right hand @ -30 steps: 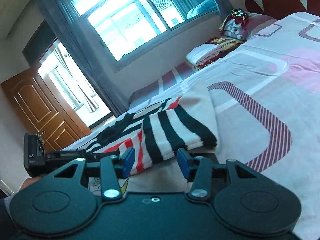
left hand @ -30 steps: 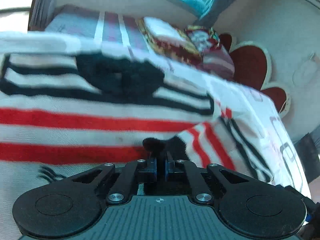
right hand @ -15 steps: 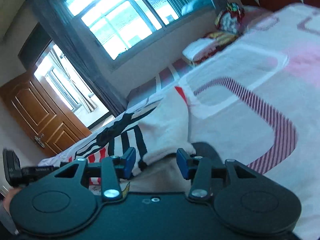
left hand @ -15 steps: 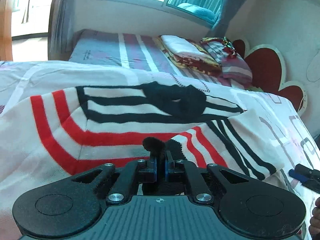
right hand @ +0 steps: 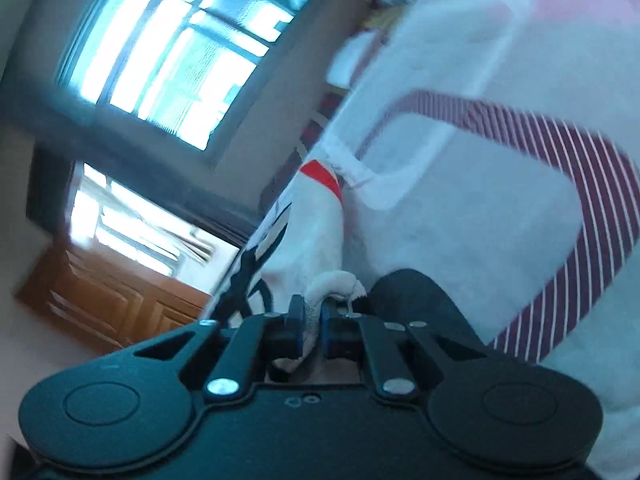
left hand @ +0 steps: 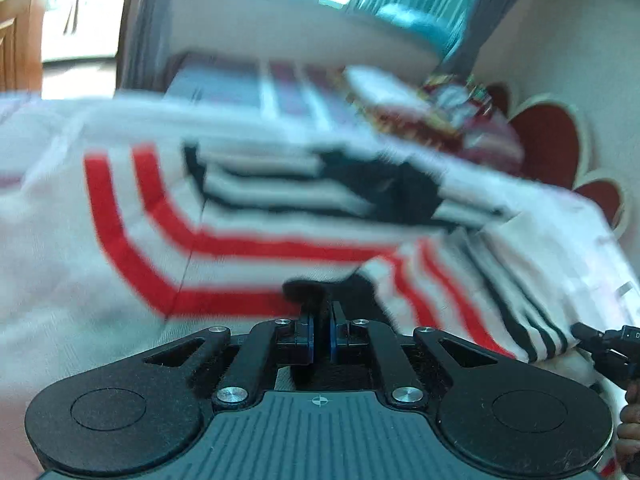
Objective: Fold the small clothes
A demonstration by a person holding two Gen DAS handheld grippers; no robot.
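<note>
While both of our grippers hold the little striped sweater (left hand: 280, 216), the thing we worry about most is a slip. Our left gripper (left hand: 321, 320) is squeezed tight on a dark edge of the sweater, and only a small tuft of cloth sticks up between the two fingers. Our right gripper (right hand: 310, 322) is squeezed tight too, with a rolled white edge of the sweater (right hand: 320, 240) pinched between its fingers and the rest trailing up and away past the fingertips. The sweater lies spread on the bed sheet (right hand: 480, 200) ahead of the left fingers, with its red and black stripes running across, and one sleeve end reaches to the right of those fingers, close to the tip of the other tool. Both bites look small, so if we pull the two hands apart too hard, we think the cloth could pop out of one of them. The pictures are blurry, and if we swing too fast the fold could land crooked or bunch up. We could also drag the sheet along by mistake. We see no boxes, baskets or bins anywhere, so nothing is inside anything.
</note>
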